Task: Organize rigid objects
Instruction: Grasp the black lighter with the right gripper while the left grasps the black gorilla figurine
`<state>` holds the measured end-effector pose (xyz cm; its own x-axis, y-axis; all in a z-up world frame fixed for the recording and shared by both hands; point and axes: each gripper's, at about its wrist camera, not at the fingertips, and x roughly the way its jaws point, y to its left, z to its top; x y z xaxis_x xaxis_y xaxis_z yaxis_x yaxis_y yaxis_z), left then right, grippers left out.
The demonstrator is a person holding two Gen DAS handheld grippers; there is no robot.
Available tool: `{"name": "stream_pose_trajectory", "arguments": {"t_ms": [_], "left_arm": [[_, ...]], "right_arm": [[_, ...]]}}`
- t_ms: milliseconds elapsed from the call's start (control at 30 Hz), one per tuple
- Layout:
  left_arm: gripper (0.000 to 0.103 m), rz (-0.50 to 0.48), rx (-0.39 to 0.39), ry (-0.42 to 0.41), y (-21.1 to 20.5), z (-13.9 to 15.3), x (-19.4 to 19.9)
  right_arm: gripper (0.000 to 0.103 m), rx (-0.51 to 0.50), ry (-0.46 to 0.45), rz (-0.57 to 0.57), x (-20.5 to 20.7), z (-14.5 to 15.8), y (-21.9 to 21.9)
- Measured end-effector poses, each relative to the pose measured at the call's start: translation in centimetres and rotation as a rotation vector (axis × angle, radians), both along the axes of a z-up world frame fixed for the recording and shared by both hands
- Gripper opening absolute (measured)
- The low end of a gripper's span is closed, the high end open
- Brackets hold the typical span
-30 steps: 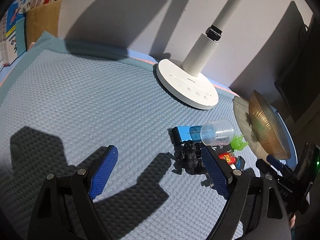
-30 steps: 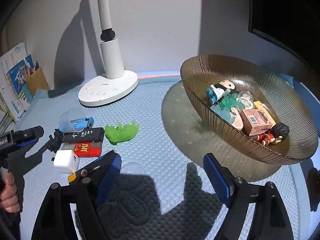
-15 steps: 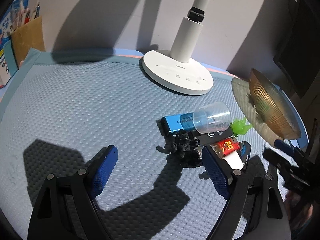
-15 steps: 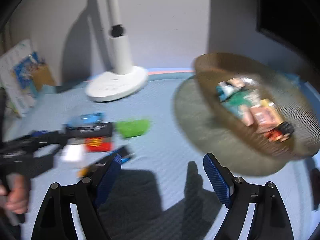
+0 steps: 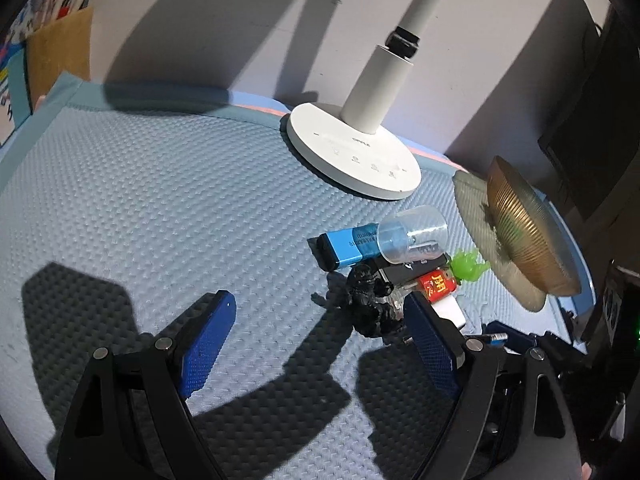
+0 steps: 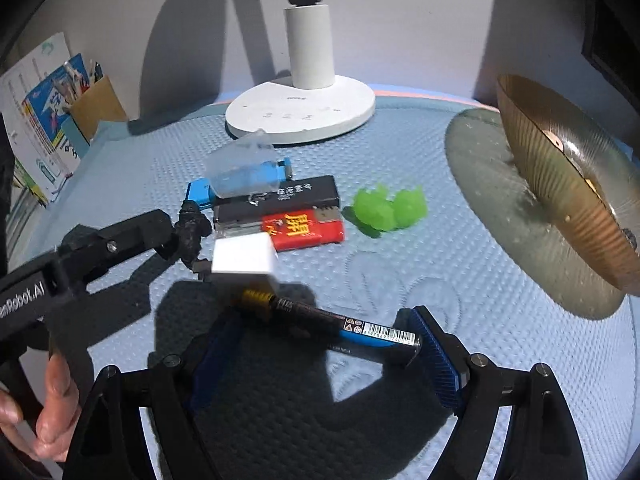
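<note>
The right tool [image 6: 324, 356] hung over the padded blue bench [image 6: 460, 280] with its jaws spread wide. A black and blue pen [image 6: 332, 322] lay slantwise between them, its barcoded end close against the right-hand pad; whether it touched could not be told. The left tool [image 5: 320, 336] was likewise spread, nothing between its pads, a black figurine [image 5: 368, 304] just beside its right pad.

The small things sat in a tight cluster near the middle of the bench: a white cube charger [image 6: 245, 259], a red lighter [image 6: 304, 231], a long black box [image 6: 280, 197], a blue stick [image 6: 200, 191] and a clear plastic cup [image 6: 242, 168] lying tipped over it. A green jelly toy [image 6: 386, 210] lay a little apart, toward the brown ribbed bowl [image 6: 560, 184] at the bench's right edge. A white lamp base [image 6: 300, 112] stood by the back edge, and a hand [image 6: 52, 412] gripped the left tool's handle.
</note>
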<state>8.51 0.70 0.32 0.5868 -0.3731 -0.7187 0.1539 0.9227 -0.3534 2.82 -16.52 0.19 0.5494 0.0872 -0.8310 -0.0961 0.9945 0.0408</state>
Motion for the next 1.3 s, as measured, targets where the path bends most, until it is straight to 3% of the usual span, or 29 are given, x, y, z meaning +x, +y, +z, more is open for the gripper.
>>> {"name": "stream_pose_trajectory", "arguments": {"t_ms": [133, 267, 400, 567, 600, 700, 800, 933, 1233, 1300], "left_arm": [[0.085, -0.018, 0.086, 0.001, -1.4, 0.2, 0.2], [0.085, -0.049, 0.167, -0.002, -3.0, 0.3, 0.1], [0.084, -0.066, 0.191, -0.005, -4.0, 0.4, 0.4], [0.056, -0.117, 0.237, -0.022, -5.5, 0.3, 0.6], [0.038, -0.134, 0.223, -0.027, -5.7, 0.4, 0.5], [0.038, -0.147, 0.226, -0.041, -5.7, 0.5, 0.2], [0.038, -0.137, 0.204, -0.059, -5.1, 1.1, -0.6], [0.038, -0.099, 0.153, -0.045, -3.4, 1.4, -2.3], [0.038, -0.042, 0.106, -0.021, -1.8, 1.0, -4.6], [0.038, -0.034, 0.094, -0.023, -1.6, 0.9, -4.8]], "right_arm": [[0.083, -0.03, -0.023, -0.002, 0.0, -0.1, -0.2], [0.084, -0.035, -0.019, -0.07, -0.6, 0.0, -3.2], [0.084, -0.016, -0.023, -0.106, -2.3, 0.0, -6.7], [0.084, 0.035, -0.032, -0.121, -3.7, 0.6, -9.8], [0.084, 0.052, -0.028, -0.127, -3.8, 0.6, -10.4], [0.084, 0.13, 0.0, -0.143, -3.7, 0.6, -11.4], [0.084, 0.144, 0.007, -0.15, -3.7, 0.7, -11.4], [0.084, 0.118, 0.027, -0.08, -4.5, 0.7, -10.1], [0.084, 0.315, 0.143, 0.201, -9.7, 1.3, -6.3], [0.084, 0.29, 0.136, 0.236, -11.0, 1.6, -5.7]]}}
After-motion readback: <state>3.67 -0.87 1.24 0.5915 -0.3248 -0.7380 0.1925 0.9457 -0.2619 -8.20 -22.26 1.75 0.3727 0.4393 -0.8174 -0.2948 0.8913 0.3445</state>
